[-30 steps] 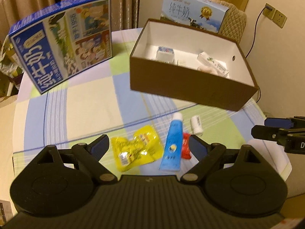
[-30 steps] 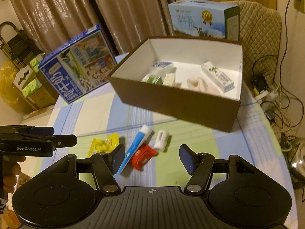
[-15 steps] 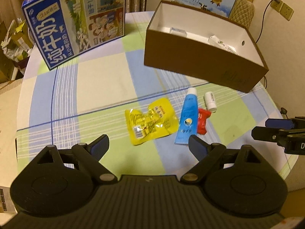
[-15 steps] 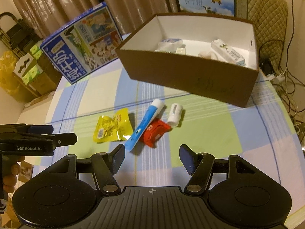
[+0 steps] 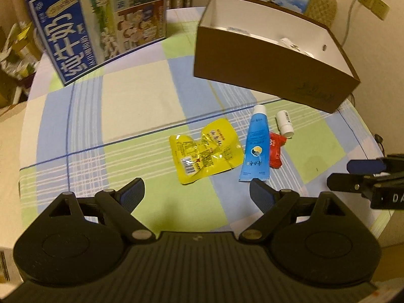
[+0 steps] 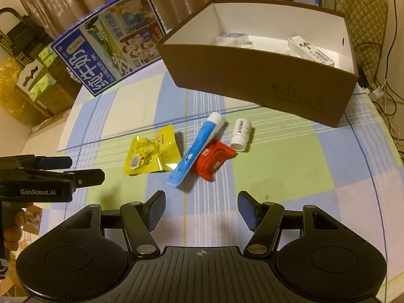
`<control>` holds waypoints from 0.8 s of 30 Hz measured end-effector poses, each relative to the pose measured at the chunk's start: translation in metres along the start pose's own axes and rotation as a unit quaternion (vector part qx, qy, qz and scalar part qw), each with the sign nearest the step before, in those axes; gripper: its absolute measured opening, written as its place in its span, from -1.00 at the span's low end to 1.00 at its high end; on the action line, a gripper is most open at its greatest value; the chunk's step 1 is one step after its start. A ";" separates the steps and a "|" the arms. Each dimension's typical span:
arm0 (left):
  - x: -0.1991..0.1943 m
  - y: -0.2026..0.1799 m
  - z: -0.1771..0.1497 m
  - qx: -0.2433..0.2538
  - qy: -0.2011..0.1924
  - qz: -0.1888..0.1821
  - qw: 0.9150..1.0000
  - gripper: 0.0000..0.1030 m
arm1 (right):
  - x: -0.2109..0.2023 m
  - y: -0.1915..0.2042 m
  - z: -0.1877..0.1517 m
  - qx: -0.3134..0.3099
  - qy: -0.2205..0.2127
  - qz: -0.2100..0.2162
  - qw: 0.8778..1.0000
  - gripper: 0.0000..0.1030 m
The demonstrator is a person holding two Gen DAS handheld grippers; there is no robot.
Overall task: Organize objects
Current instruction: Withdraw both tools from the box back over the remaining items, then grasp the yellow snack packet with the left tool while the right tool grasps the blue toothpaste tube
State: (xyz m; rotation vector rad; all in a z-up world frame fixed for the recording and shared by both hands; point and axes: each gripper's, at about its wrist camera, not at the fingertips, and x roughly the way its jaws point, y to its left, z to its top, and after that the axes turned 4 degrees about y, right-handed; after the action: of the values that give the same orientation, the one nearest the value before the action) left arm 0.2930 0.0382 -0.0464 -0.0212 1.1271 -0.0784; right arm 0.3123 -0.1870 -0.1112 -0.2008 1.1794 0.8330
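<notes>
Blue tube [image 5: 255, 145] btwn packets, untouched.

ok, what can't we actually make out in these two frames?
- Box contents: in the left wrist view the near wall hides nearly everything; the right wrist view shows only the tops of a few cartons.
- Red packet: partly under the blue tube in both views, print unreadable.
- White bottle label: too small to read.
- Right tongs in the left wrist view: cut off by the frame edge.
</notes>
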 end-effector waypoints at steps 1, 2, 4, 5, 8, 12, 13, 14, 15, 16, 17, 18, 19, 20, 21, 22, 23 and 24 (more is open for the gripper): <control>0.003 -0.001 -0.001 0.010 -0.004 -0.002 1.000 0.71 | 0.001 -0.001 0.000 0.001 0.002 -0.001 1.000 0.18; 0.006 -0.002 -0.003 0.022 -0.008 0.000 1.000 0.71 | 0.002 -0.002 0.000 0.003 0.004 -0.002 1.000 0.18; 0.011 -0.004 -0.007 0.046 -0.020 -0.001 0.999 0.71 | 0.004 -0.006 -0.001 0.007 0.007 -0.005 1.000 0.18; 0.015 -0.004 -0.008 0.056 -0.022 0.000 0.998 0.71 | 0.004 -0.008 -0.001 0.008 0.008 -0.007 1.000 0.18; 0.025 -0.004 -0.011 0.076 -0.024 0.003 0.997 0.71 | 0.007 -0.014 -0.002 0.017 0.011 -0.012 1.000 0.18; 0.041 -0.004 -0.010 0.104 -0.024 0.008 0.994 0.71 | 0.008 -0.022 -0.003 0.029 0.015 -0.016 0.999 0.18; 0.046 -0.004 -0.010 0.112 -0.023 0.009 0.993 0.71 | 0.008 -0.024 -0.003 0.031 0.016 -0.016 0.999 0.18; 0.051 -0.004 -0.009 0.122 -0.022 0.010 0.992 0.71 | 0.009 -0.026 -0.004 0.034 0.017 -0.017 0.999 0.18; 0.057 -0.003 -0.008 0.132 -0.022 0.011 0.991 0.71 | 0.009 -0.027 -0.004 0.036 0.018 -0.017 0.999 0.18; 0.062 -0.004 -0.006 0.144 -0.019 0.012 0.989 0.71 | 0.010 -0.028 -0.004 0.038 0.018 -0.018 0.999 0.18; 0.068 -0.005 -0.005 0.158 -0.018 0.013 0.987 0.71 | 0.010 -0.030 -0.005 0.041 0.019 -0.018 0.999 0.18; 0.072 -0.006 -0.004 0.173 -0.019 0.013 0.985 0.71 | 0.011 -0.031 -0.005 0.044 0.020 -0.018 0.999 0.18; 0.077 -0.007 -0.002 0.190 -0.020 0.012 0.981 0.71 | 0.011 -0.033 -0.005 0.046 0.021 -0.018 0.999 0.18; 0.082 -0.009 0.000 0.210 -0.019 0.011 0.977 0.71 | 0.011 -0.034 -0.006 0.049 0.022 -0.019 0.998 0.18; 0.086 -0.011 0.001 0.224 -0.018 0.009 0.974 0.72 | 0.012 -0.036 -0.006 0.052 0.022 -0.019 0.998 0.18; 0.091 -0.013 0.003 0.240 -0.016 0.005 0.971 0.75 | 0.012 -0.037 -0.006 0.055 0.023 -0.020 0.998 0.18; 0.096 -0.016 0.005 0.255 -0.015 0.006 0.967 0.78 | 0.012 -0.039 -0.006 0.059 0.023 -0.021 0.998 0.18; 0.100 -0.018 0.006 0.268 -0.016 0.008 0.963 0.79 | 0.012 -0.041 -0.007 0.062 0.023 -0.022 0.998 0.18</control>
State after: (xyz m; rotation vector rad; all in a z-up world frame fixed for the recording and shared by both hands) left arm 0.3403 0.0124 -0.1329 0.4687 1.0432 -0.3654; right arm 0.3360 -0.2134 -0.1355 -0.1449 1.2604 0.7172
